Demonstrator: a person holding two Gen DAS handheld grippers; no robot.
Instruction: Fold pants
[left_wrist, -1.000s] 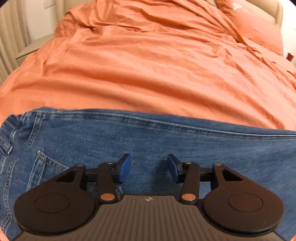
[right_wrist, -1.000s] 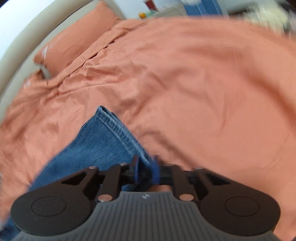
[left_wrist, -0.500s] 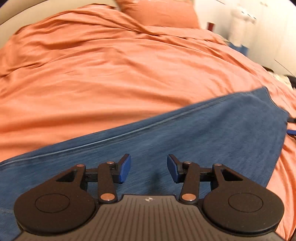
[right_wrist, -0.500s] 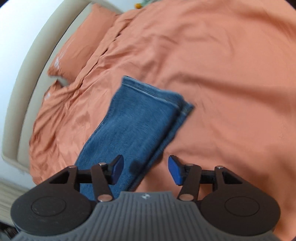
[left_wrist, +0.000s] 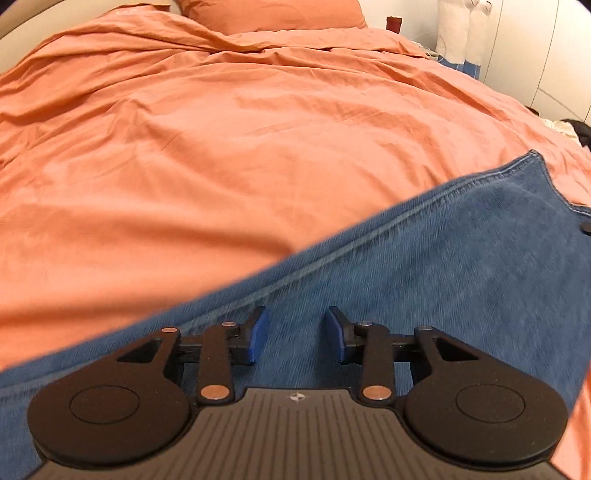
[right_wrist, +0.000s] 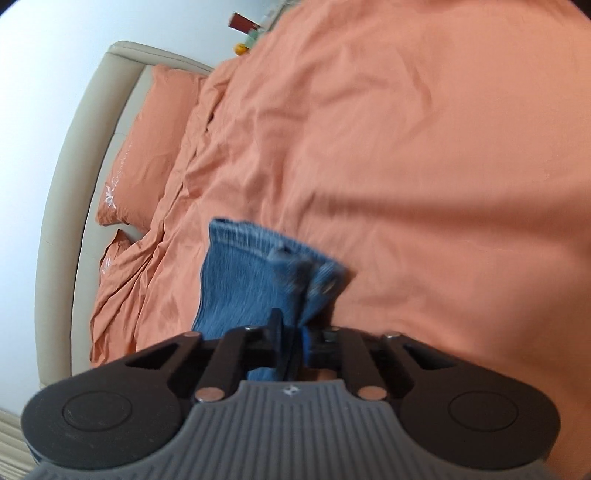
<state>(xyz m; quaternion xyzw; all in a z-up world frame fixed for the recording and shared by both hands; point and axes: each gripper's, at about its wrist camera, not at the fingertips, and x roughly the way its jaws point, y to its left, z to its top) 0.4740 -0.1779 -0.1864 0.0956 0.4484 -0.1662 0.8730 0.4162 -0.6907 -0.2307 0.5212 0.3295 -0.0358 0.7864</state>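
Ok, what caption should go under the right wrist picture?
Right tongs shut on the hem end of the blue jeans above an orange bedspread.

Left wrist view: the jeans (left_wrist: 424, 273) run off the lower left and right edges, so their full length is not visible; the denim nearest the camera is blurred. A small dark object (left_wrist: 586, 227) at the right edge is cut off and cannot be identified. Right wrist view: the jeans' hem is blurred, layers not countable. The right gripper (right_wrist: 293, 347) hides the cloth between its fingers. Items beyond the bed (right_wrist: 424, 147) are too small to identify.
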